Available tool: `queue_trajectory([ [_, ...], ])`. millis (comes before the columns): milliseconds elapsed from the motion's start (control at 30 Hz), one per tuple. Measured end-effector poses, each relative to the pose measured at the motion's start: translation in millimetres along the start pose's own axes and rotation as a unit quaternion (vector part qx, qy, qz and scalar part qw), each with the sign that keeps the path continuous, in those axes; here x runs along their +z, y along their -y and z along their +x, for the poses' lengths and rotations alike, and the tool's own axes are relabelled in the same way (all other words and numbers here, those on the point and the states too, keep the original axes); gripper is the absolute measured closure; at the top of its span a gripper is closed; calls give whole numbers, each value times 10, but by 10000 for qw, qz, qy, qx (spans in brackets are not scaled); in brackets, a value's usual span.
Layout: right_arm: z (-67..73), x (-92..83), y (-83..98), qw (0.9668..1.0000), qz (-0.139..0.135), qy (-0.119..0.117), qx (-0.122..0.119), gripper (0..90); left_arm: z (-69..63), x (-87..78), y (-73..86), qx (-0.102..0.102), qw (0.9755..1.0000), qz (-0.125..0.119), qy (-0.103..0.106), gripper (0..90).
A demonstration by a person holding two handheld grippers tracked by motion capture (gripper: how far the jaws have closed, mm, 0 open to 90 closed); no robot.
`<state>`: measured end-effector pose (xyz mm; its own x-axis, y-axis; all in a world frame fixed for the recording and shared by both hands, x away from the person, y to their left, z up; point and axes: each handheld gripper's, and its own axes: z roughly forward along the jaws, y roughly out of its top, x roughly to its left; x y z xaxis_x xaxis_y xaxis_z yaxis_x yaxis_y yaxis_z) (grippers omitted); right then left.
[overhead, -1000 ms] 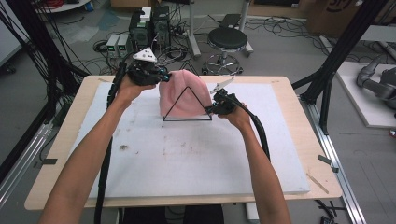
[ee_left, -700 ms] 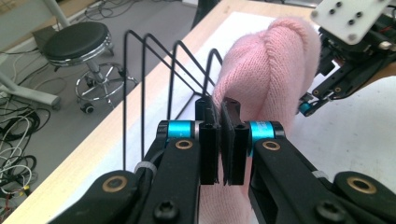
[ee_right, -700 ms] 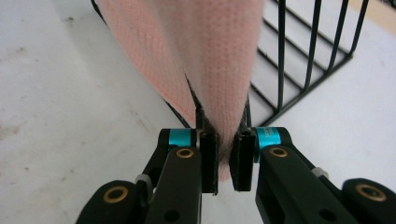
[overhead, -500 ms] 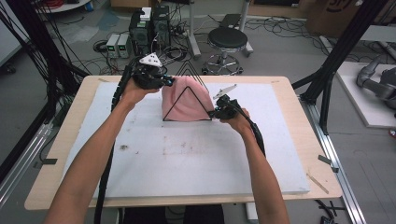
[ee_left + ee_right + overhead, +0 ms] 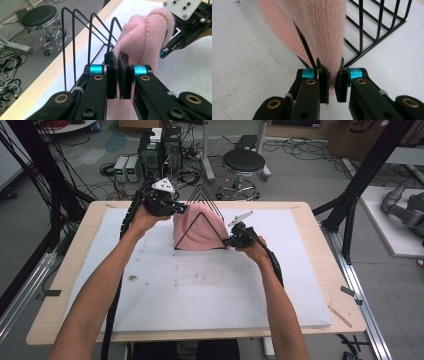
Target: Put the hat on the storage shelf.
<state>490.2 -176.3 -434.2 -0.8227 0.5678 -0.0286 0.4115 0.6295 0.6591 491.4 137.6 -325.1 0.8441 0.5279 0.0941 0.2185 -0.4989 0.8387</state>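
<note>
With both my left gripper [image 5: 176,209] and right gripper [image 5: 231,241] clamped on the pink knitted garment [image 5: 200,232] draped over the black wire rack [image 5: 202,202] near the table's far edge, I judge a snag could tip the rack.

table [image 5: 320,227]: we see pale wood
white sheet [image 5: 200,285]: covers most of it
wire rack [image 5: 207,210]: near the far edge
</note>
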Motion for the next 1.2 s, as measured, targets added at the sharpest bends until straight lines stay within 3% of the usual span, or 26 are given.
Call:
queue_trajectory([
  [633, -1, 1, -3, 10000, -6, 7, -37, 833, 9, 15, 9, -28, 10000, 7, 48, 856],
  [733, 0, -9, -5, 10000, 6, 65, -40, 783, 7, 12, 7, -39, 10000, 22, 46, 852],
  [867, -11, -29, 5, 9999, 39, 105, -13, 736, 19, 11, 16, -190, 9998, 24, 91, 770],
  [967, -18, -48, 6, 9998, 48, 204, 36, 636, 30, 5, 24, -314, 9995, 1, 86, 579],
  [1033, -20, -54, 7, 9997, 51, 227, 36, 604, 28, 5, 25, -358, 9993, -33, 103, 537],
  [1067, -26, -63, 13, 9995, 18, 292, 87, 526, 28, 8, 24, -361, 9993, -18, 102, 438],
  [1200, -29, -80, 15, 9993, -1, 357, 148, 453, 26, 24, 27, -470, 9988, -40, 97, 339],
])
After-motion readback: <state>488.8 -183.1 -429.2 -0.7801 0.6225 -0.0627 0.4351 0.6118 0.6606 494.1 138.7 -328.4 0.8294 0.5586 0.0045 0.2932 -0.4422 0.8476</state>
